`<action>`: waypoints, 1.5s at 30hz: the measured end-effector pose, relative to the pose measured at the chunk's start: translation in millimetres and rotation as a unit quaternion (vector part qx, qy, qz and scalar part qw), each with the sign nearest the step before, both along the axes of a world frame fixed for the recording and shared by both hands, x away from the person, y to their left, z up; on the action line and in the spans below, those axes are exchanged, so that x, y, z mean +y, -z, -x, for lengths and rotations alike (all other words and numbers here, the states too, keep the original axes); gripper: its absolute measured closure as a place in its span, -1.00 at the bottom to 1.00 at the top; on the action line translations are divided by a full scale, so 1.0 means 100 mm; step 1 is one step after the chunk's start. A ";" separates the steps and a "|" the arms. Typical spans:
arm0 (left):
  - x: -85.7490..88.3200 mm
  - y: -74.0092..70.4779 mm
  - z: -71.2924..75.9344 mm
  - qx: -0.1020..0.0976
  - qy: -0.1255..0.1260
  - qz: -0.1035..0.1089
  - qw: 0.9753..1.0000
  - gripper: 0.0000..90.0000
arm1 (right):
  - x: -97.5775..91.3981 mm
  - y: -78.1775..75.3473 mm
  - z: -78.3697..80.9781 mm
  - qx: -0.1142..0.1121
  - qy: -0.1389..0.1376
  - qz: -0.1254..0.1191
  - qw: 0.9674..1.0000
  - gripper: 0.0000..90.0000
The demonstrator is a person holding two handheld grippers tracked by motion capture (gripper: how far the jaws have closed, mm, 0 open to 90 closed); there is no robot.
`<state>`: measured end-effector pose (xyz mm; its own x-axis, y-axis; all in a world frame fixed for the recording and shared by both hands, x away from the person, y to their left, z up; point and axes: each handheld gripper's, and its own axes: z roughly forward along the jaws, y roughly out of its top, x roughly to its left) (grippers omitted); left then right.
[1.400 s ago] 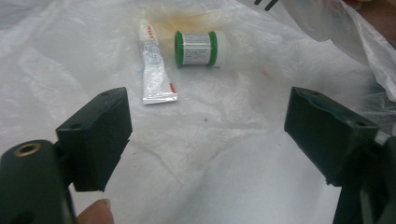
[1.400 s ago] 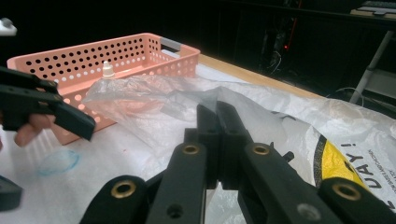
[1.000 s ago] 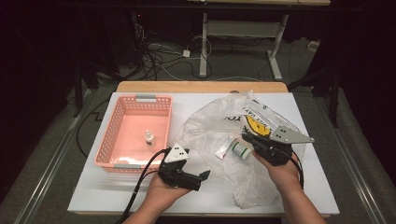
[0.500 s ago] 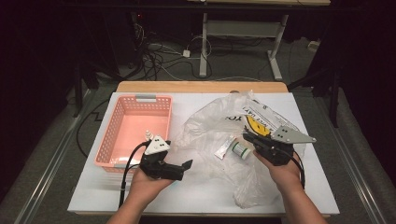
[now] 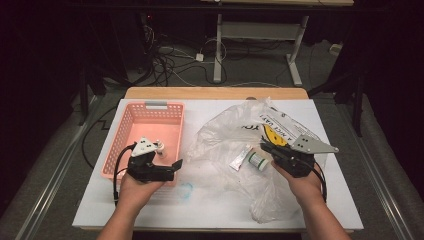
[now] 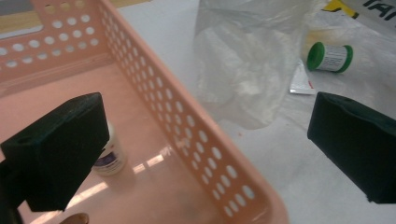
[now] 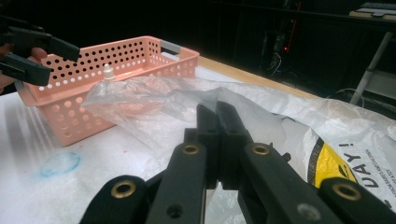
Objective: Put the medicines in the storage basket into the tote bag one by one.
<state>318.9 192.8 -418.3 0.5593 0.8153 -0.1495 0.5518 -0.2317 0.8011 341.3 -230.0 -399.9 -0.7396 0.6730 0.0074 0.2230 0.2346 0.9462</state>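
The pink perforated plastic basket sits on the left part of the white bench, and everything else is placed from it. Over the basket's near right corner hangs the left claw, held in the person's left hand; its two black jaws stand wide apart with nothing between them. In the left gripper view one jaw hangs above the basket's floor and the other above the bench outside the basket wall. On the basket floor, near that corner, stands a small white bottle with a dark label, upright and untouched.

Right of the basket lies a crumpled clear plastic bag with black and yellow print, spread over the bench and reaching almost to the basket's right wall. Lying with it, well right of the basket, are a small white bottle with a green cap on its side and, just beside it on the basket's side, a flat white sachet.

Farther right again, the right claw is held in the right hand, pointing toward the basket. Its jaws are pressed together, and the right gripper view shows their tips pinching a fold of the clear bag, which rises to them.
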 end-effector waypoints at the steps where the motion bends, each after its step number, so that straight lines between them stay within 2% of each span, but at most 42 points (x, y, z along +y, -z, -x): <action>1: 0.03 0.00 -0.01 0.001 -0.004 -0.001 1.000 -1.00 | 0.00 0.00 0.00 0.000 0.001 0.000 1.000 1.00; 6: 0.17 0.01 -0.03 0.001 -0.025 -0.006 1.000 -1.00 | 0.00 0.00 0.00 -0.001 -0.001 0.001 1.000 1.00; 14: 0.43 0.02 -0.05 0.007 -0.057 0.003 0.998 -1.00 | -0.02 -0.01 0.00 -0.004 0.002 0.000 1.000 1.00; 18: 0.50 0.03 -0.06 0.009 -0.065 0.008 0.998 -1.00 | -0.02 -0.01 0.00 -0.003 0.003 0.000 1.000 1.00; 25: 0.48 0.02 -0.10 0.010 -0.060 0.020 0.998 -1.00 | -0.01 0.00 0.00 -0.001 0.001 0.002 1.000 1.00; 29: 0.45 -0.04 -0.20 0.009 -0.057 0.033 0.998 -0.98 | -0.01 0.01 -0.01 0.000 0.002 0.001 1.000 1.00; 31: 0.39 -0.12 -0.25 0.011 -0.052 0.003 0.999 -0.96 | -0.01 0.01 -0.01 0.001 0.002 0.002 1.000 1.00; 32: 0.35 -0.17 -0.26 0.004 -0.049 -0.004 0.999 -0.95 | -0.01 0.01 -0.02 0.002 0.002 0.002 1.000 1.00; 35: 0.30 -0.27 -0.33 0.004 -0.037 0.003 0.999 -0.94 | -0.01 0.01 -0.02 0.001 0.003 0.002 1.000 1.00; 37: 0.28 -0.26 -0.40 0.002 -0.043 -0.011 0.999 -0.90 | -0.01 0.01 -0.02 0.002 0.003 0.001 1.000 1.00; 39: 0.29 -0.21 -0.50 0.016 -0.049 -0.019 0.999 -0.86 | 0.00 0.02 -0.02 0.001 0.002 0.003 1.000 1.00; 41: 0.30 -0.13 -0.59 0.038 -0.052 -0.027 0.998 -0.81 | 0.00 0.01 -0.01 0.002 0.002 0.003 1.000 1.00; 42: 0.30 -0.08 -0.65 0.052 -0.056 -0.040 0.996 -0.81 | 0.00 0.01 -0.01 0.001 0.002 0.003 1.000 1.00; 45: 0.32 0.00 -0.76 0.077 -0.060 -0.048 0.994 -0.74 | 0.00 0.01 -0.01 -0.001 0.002 0.001 1.000 1.00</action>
<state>394.6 224.7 -418.6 0.4342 0.8892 -0.1443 0.6950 -0.2288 0.6817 342.2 -230.2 -400.5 -0.7373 0.6755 0.0049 0.2224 0.2358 0.9460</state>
